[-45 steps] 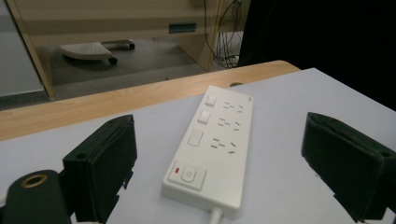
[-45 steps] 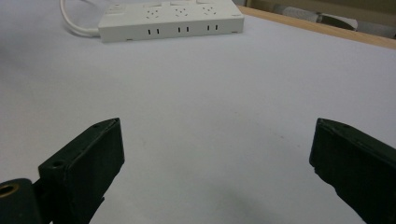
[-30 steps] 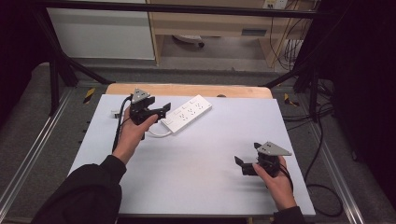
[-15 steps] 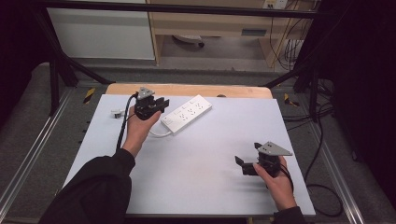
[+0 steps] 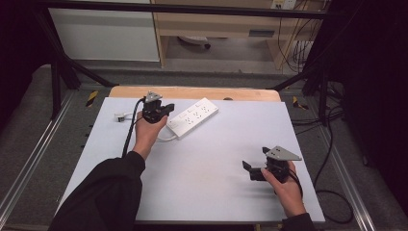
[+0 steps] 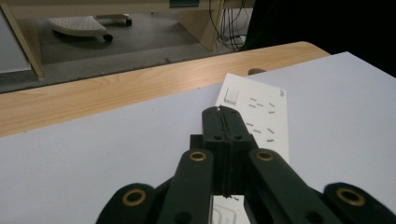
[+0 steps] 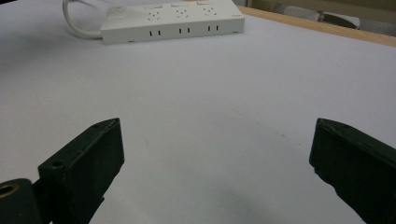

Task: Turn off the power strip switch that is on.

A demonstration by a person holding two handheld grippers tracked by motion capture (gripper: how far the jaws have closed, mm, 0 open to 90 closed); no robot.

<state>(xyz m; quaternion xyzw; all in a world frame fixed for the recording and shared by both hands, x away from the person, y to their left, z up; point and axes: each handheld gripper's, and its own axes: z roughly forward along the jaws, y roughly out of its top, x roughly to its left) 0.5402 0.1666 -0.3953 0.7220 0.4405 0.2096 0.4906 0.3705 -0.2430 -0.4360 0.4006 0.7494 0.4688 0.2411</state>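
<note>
Nearest the person, right tongs (image 5: 248, 169) held low over the white table (image 5: 211, 163) at its near right, jaws standing wide apart with nothing between them; same wide gap confirmed in the right gripper view, bare table surface between the two black jaws. Grey three-cornered plate on top of these tongs, cable trailing off toward the table's right edge. Farther in and to the left, a dark sleeve (image 5: 103, 192) and forearm reaching up the table to the left tongs (image 5: 166, 108). Left tongs together: in the left gripper view (image 6: 219, 112) both jaws pressed flat against each other, having just been closing, with no object caught between them. Tips poised just above the near end of the white power strip (image 5: 192, 118), close over its top face; contact not determinable. Power strip lying flat on the table at far centre-left, set diagonally, its sockets (image 6: 261, 119) and one rocker switch (image 6: 231, 95) facing up, its white cord (image 7: 77, 25) curling off the end nearest the left tongs. A small white plug (image 5: 120, 116) lying on the table just left of the left hand. Beyond the white surface, a bare wooden strip (image 5: 192, 92) along the table's far edge, then grey floor and pale wooden furniture.
</note>
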